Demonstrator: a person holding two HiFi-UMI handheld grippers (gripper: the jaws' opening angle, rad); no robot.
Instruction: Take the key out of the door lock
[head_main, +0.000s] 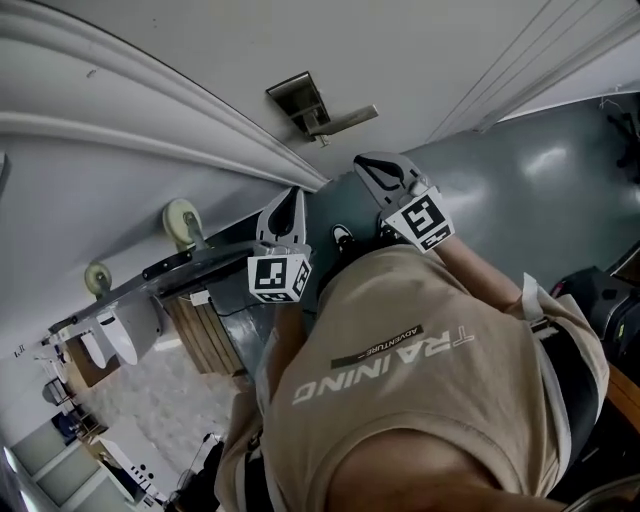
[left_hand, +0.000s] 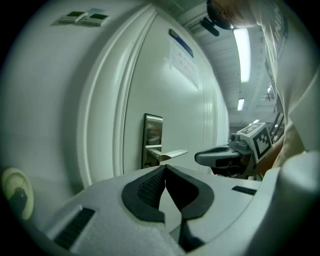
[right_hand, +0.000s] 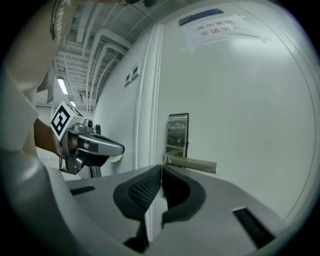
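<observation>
Standing before a white door (head_main: 400, 50), a person in a beige shirt (head_main: 420, 390) holds two grippers out toward it, seen from above. A steel lock plate (head_main: 298, 100) sits near the door's edge, just beside the frame (head_main: 150, 100), with a lever (head_main: 345, 120) pointing away from that edge.

A small stub (head_main: 322, 139) hangs just under the lever where it meets the plate. It is too small to say whether it is the key, and neither gripper view shows a key clearly.

The left gripper (head_main: 292, 200) hovers apart from the door on the frame side of the plate. Its jaws are closed tip to tip with nothing between them.

The right gripper (head_main: 368, 166) hovers nearer the lever's free end, also clear of the door. Its dark pads (right_hand: 145, 190) meet at the tips and grip nothing.

Both grippers point at the plate, side by side, not touching each other. A paper notice (right_hand: 220, 27) is stuck high on the door.
</observation>
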